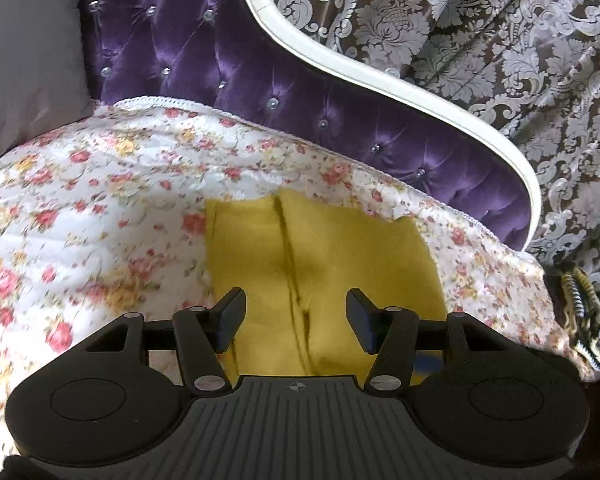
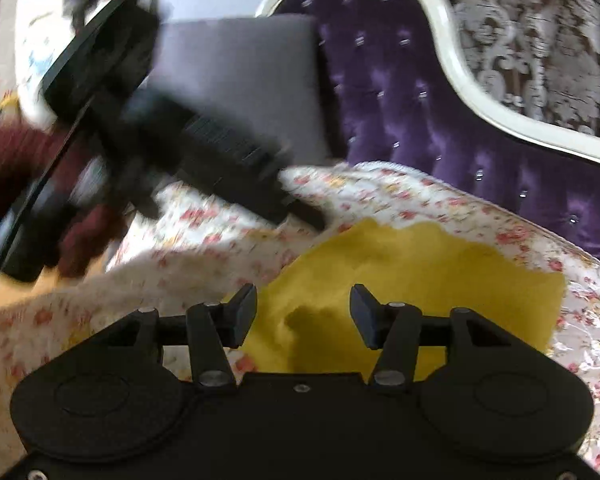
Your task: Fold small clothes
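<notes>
Black two-finger left gripper [image 1: 296, 316] fills the lower part of the left wrist view, jaws spread wide with nothing between them. Directly beyond its fingertips lies the mustard-yellow small garment [image 1: 320, 256], spread flat at lower centre of the frame, a dark seam or fold line running down its middle. The garment rests on a white quilted bedspread with a pink and yellow rose print [image 1: 100, 200], which covers the left and centre of the frame. Behind it, upper centre, stands a purple tufted satin headboard with a curved cream frame [image 1: 204, 44]. A grey-and-brown damask curtain [image 1: 500, 40] occupies the upper right.

In the right wrist view, the black right gripper [image 2: 303, 316] is likewise spread wide and holds nothing, positioned over the near edge of the garment [image 2: 420, 272]. The left gripper [image 2: 304, 212] appears motion-blurred at left centre, above the bedspread [image 2: 380, 192]. A grey pillow [image 2: 244, 80] leans against the headboard [image 2: 420, 120].
</notes>
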Demonstrator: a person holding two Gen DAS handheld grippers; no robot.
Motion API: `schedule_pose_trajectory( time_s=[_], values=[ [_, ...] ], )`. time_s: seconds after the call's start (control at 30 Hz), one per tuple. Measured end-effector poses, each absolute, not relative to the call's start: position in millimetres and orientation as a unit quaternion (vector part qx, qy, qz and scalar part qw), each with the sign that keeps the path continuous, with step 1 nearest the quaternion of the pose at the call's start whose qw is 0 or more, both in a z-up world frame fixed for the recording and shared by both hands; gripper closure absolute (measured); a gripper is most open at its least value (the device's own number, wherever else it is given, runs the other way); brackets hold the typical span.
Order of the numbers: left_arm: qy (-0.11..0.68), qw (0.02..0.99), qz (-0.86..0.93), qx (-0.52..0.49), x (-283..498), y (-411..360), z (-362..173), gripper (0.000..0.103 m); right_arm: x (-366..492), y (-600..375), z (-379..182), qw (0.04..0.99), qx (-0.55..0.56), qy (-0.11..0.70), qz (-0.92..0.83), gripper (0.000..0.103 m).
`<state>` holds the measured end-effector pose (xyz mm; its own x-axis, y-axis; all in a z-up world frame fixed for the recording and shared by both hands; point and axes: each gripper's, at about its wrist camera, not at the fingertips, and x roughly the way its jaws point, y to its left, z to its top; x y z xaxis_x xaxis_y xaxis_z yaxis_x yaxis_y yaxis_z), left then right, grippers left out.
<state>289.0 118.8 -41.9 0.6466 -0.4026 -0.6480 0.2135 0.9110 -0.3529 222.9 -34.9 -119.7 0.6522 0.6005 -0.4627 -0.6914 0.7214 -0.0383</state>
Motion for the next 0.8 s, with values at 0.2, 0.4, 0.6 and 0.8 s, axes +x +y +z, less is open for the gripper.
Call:
schedule_pose_trajectory(
  time_s=[0.2, 0.4, 0.6, 0.8],
  values=[
    [0.398, 0.889, -0.188, -0.123, 312, 108, -45, 0.048, 225, -18, -139, 0.902, -0.157, 0.227, 0.333, 0.046],
    [0.426, 0.872, -0.202, -0.127, 333, 96, -62, 0.044, 230, -19, -151, 0.901, -0.172, 0.241, 0.317, 0.092],
    [0.45, 0.859, -0.2, -0.141, 353, 89, -83, 0.042, 228, -49, -139, 0.923, -0.087, 0.226, 0.301, 0.093],
    [0.462, 0.847, -0.211, -0.156, 372, 77, -93, 0.03, 224, -68, -132, 0.93, -0.044, 0.217, 0.294, 0.093]
  ],
)
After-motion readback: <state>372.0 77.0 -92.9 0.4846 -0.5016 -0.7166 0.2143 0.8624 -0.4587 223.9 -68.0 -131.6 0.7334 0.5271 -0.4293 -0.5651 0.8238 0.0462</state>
